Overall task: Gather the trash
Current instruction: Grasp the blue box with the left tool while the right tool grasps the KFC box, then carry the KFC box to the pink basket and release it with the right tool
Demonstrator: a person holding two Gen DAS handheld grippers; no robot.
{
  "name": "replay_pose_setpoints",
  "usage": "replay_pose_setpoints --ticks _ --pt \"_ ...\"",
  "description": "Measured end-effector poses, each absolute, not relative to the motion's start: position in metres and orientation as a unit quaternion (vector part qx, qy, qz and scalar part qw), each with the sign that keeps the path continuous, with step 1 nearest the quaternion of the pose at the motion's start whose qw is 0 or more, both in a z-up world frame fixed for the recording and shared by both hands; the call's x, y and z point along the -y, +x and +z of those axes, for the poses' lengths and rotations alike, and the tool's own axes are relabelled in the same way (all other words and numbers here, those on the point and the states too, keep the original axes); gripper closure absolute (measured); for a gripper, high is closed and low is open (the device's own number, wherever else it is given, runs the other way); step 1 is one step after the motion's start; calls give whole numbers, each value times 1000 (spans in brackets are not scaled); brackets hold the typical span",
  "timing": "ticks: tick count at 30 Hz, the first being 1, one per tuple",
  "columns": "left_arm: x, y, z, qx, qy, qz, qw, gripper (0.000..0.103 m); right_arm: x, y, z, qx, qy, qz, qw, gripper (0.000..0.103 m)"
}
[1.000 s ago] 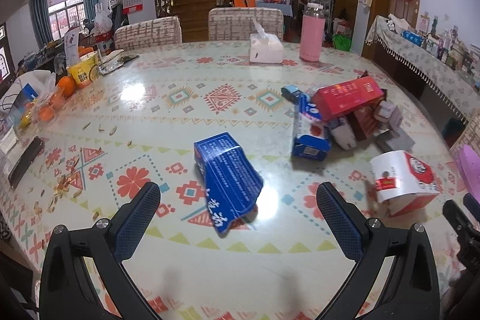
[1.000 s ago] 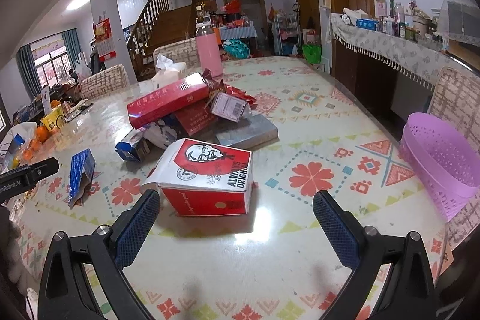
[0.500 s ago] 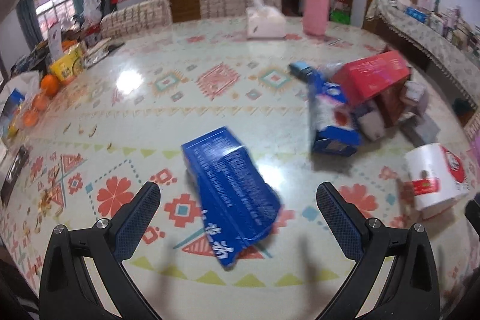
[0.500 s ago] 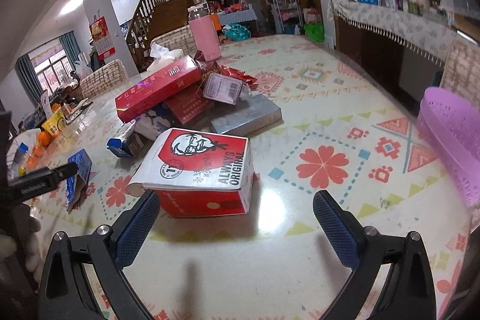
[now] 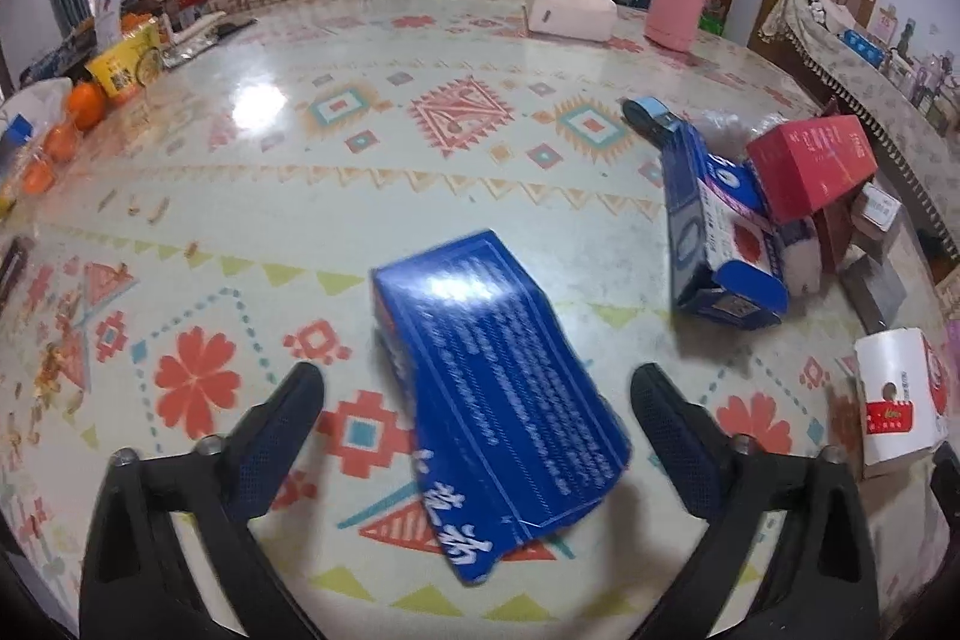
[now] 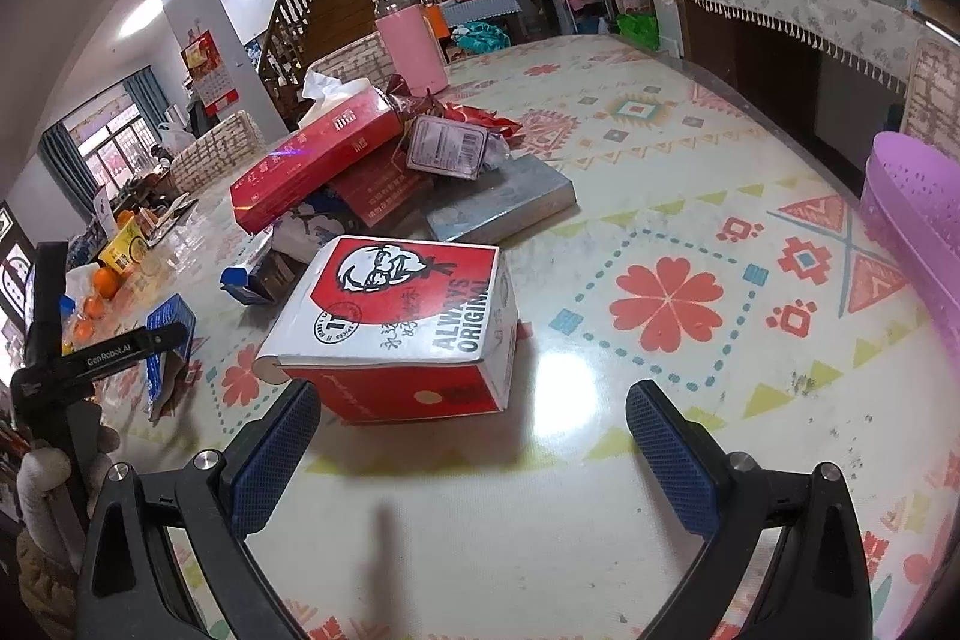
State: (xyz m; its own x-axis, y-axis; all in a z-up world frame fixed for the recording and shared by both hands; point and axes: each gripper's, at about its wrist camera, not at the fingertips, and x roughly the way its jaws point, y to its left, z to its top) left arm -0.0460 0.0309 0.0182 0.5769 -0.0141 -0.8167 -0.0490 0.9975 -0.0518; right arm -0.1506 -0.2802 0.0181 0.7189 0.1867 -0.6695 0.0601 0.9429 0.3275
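Cardboard is what I am after: the blue carton (image 5: 498, 388) lies flat on the tabletop (image 5: 360, 196) straight ahead of my left tool (image 5: 474, 400), between its two fingers, with its long axis running from far-left to near-right, slanted across the gap instead of in line with it. The jaws of that tool are closing, yet both padded fingers (image 5: 282, 436) stand clear of the carton's sides, so nothing is held. Because the carton sits askew, I judge the near corner would meet one pad first unless I square up. My left hand is the nearer one to it. My right tool (image 6: 468, 430) is spread wide and empty, with the red-and-white fried-chicken box (image 6: 408, 322) just ahead of its fingers, lying on its side, mouth toward the left. Both pieces are thin printed card, glossy and light, with creased, partly crushed edges; they should flex under a squeeze. Farther back a heap of red, blue and grey packets (image 6: 384, 172) waits. At the right edge of the right-hand view stands a perforated purple plastic basket (image 6: 918, 208), probably where the trash goes.
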Motion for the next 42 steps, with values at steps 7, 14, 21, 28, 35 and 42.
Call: replay_pose_setpoints --ticks 7,14,21,28,35,42 --pt "-35 -53 23 -457 -48 0 888 51 275 -148 22 -379 142 52 913 0" --pt "-40 -65 34 -448 -69 -34 890 57 236 -110 52 -376 -61 136 915 0" --pt "-33 -72 35 -447 -53 -51 892 61 213 -74 35 -406 -123 199 883 0" --pt "-27 -77 38 -445 -44 -57 892 71 206 -88 34 -393 -75 213 891 24" --pt "-5 -91 50 -435 -33 -78 896 87 223 -116 49 -373 -7 202 905 28" --pt "8 -97 55 -427 -9 -64 902 85 258 -146 57 -356 34 176 917 28"
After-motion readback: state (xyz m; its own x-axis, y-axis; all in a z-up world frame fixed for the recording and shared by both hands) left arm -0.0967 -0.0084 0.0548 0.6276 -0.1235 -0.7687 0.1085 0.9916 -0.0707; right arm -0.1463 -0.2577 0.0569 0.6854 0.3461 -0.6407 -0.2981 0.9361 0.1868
